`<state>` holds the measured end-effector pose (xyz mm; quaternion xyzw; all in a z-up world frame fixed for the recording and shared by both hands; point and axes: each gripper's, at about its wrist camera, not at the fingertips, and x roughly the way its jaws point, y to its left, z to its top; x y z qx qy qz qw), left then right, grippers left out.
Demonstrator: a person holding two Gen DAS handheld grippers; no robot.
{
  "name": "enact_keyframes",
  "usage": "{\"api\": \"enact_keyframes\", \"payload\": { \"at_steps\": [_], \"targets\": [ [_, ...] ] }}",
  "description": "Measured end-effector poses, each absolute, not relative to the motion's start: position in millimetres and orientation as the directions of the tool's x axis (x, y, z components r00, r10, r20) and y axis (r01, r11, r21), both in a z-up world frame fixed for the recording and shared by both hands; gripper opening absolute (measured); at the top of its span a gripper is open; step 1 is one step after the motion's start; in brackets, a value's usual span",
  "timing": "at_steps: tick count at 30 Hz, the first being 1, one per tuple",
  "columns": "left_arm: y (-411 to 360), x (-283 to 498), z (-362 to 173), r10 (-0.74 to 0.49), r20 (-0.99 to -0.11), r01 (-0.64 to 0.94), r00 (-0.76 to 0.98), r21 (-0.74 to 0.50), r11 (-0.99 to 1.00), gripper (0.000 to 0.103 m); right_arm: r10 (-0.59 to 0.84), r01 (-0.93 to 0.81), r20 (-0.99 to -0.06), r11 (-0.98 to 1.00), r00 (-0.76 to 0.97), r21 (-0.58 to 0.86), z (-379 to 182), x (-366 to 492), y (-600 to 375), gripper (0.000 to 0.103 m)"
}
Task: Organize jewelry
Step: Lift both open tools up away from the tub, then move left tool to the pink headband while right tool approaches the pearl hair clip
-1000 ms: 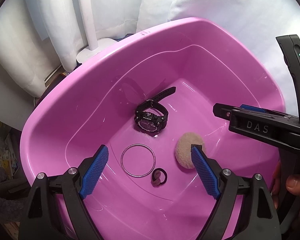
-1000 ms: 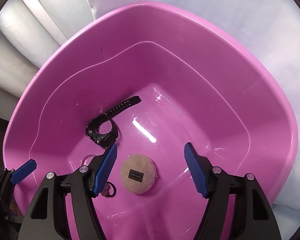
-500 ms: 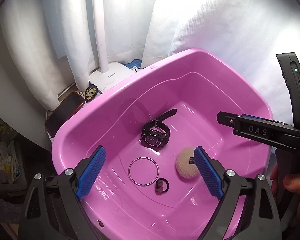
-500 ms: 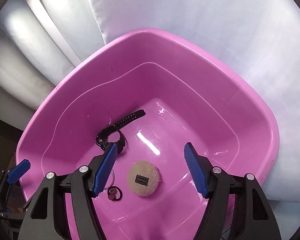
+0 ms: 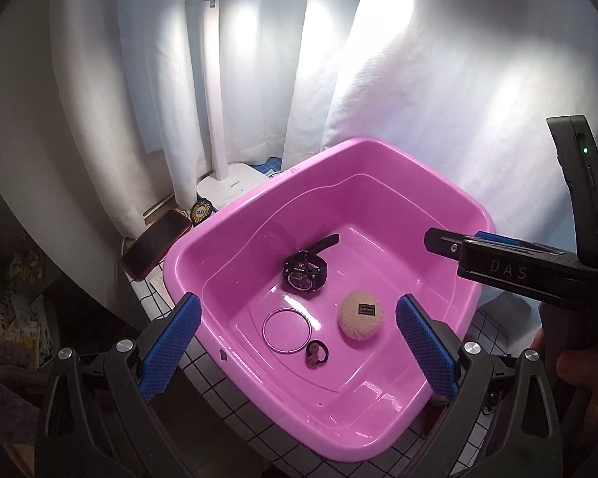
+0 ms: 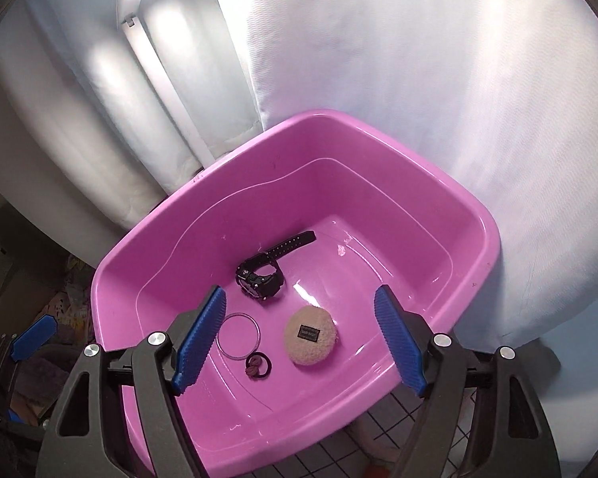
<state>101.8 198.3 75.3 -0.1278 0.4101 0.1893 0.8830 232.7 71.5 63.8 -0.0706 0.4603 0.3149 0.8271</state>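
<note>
Here, the scene line by line.
Basin: a pink plastic basin [image 5: 227, 235] stands on a table [image 5: 223, 394] with a white surface ruled in dark squares, white curtains behind it.
Watch: a black watch [image 5: 305, 275] lies toward the far middle of the basin floor, one strap stretching away to the far right.
Bangle: a thin metal bangle [image 5: 287, 331] lies flat, nearer than the watch and a little left of it.
Hair tie: a dark hair tie [image 5: 317, 353] with a small brownish piece lies just beside the bangle's near right edge.
Puff: a round beige puff [image 5: 361, 315] with a small dark label sits right of the bangle, apart from the watch.
Left tool: the left tool [image 5: 297, 346] hangs above the basin's near edge, its blue pads spreading wider, nothing between them.
Right tool: the right tool [image 6: 299, 342] also hangs over the near side, its jaws opening and empty; in the left view it shows at the right edge.
Beside the basin: a white lamp base [image 5: 229, 189] and a phone in a red case [image 5: 155, 249] lie to the far left.
</note>
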Motion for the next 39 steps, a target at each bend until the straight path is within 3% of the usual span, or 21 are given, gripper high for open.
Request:
{"api": "enact_keyframes", "payload": {
  "at_steps": [11, 20, 30, 39],
  "targets": [
    [139, 55, 84, 0.177, -0.733, -0.305, 0.656, -0.043, 0.951, 0.097, 0.492, -0.546, -0.762, 0.809, 0.421, 0.22, 58, 161, -26, 0.075],
    [52, 36, 78, 0.089, -0.666, -0.11, 0.741, 0.011, 0.994, 0.097, 0.398, -0.375, -0.756, 0.901, 0.52, 0.216, 39, 95, -161, 0.075],
    [-30, 25, 35, -0.036, -0.72, 0.022, 0.693, -0.028, 0.999, 0.097, 0.216, -0.121, -0.773, 0.976, 0.596, 0.18, 8, 18, -302, 0.075],
    [-72, 8, -20, -0.05, -0.788, 0.032, 0.614, -0.038, 0.999, 0.097, 0.173, -0.054, -0.798, 0.983, 0.578, 0.173, -46, -14, -340, 0.075]
  ]
}}
